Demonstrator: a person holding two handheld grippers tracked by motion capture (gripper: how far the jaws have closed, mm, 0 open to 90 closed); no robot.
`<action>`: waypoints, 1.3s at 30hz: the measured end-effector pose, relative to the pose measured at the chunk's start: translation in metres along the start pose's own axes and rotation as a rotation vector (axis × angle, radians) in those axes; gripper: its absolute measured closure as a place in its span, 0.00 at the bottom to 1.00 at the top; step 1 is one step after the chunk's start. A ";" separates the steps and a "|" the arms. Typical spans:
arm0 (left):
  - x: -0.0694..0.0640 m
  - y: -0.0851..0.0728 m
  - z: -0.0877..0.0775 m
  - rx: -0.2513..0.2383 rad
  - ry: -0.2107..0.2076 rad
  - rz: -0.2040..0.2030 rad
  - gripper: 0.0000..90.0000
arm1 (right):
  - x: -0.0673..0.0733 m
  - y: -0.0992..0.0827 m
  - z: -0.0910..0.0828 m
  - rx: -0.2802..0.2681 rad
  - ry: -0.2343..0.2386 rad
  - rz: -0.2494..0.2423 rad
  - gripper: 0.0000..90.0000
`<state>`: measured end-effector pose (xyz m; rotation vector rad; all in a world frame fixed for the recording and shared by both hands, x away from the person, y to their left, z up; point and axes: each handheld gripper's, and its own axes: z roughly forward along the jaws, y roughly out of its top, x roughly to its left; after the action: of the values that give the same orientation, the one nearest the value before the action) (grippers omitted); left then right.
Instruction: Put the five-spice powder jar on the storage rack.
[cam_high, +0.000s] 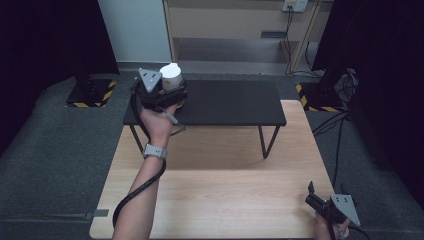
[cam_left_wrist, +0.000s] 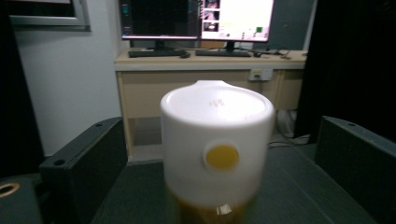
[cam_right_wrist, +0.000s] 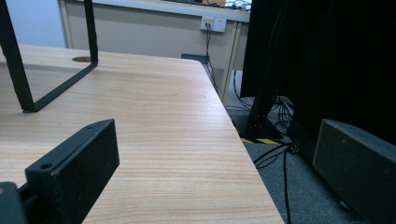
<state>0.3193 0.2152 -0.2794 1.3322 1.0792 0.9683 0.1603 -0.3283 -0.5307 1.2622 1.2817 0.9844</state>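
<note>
A jar (cam_high: 171, 76) with a white lid stands on the left end of a low black shelf (cam_high: 230, 100). In the left gripper view the jar (cam_left_wrist: 217, 149) is close up, with a yellow dot on the lid's side and amber contents below. My left gripper (cam_high: 172, 95) reaches around it. Its two black jaws flank the jar with a gap on each side, so it is open. My right gripper (cam_high: 315, 195) rests low at the near right corner of the wooden table (cam_high: 225, 190). It is open, and bare wood shows between its jaws (cam_right_wrist: 215, 158).
The black shelf stands on thin metal legs (cam_high: 264, 145) on the table's far half. Stand bases with yellow-black stripes sit on the floor at left (cam_high: 90, 92) and right (cam_high: 320, 97). Cables (cam_high: 340, 135) run along the table's right side. A desk with monitors (cam_left_wrist: 196, 21) is beyond.
</note>
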 end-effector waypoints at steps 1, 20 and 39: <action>0.003 -0.009 -0.011 -0.027 -0.019 -0.003 0.02 | 0.000 0.000 0.000 0.000 0.005 -0.004 0.01; 0.015 -0.184 -0.155 0.071 0.053 0.014 0.00 | -0.003 0.000 0.000 -0.001 0.030 -0.019 0.01; 0.038 -0.223 -0.160 0.280 0.109 -0.054 0.00 | 0.000 0.002 0.001 0.017 0.032 -0.044 0.01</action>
<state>0.1603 0.2853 -0.4950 1.4793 1.3659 0.8803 0.1614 -0.3283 -0.5284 1.2301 1.3399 0.9681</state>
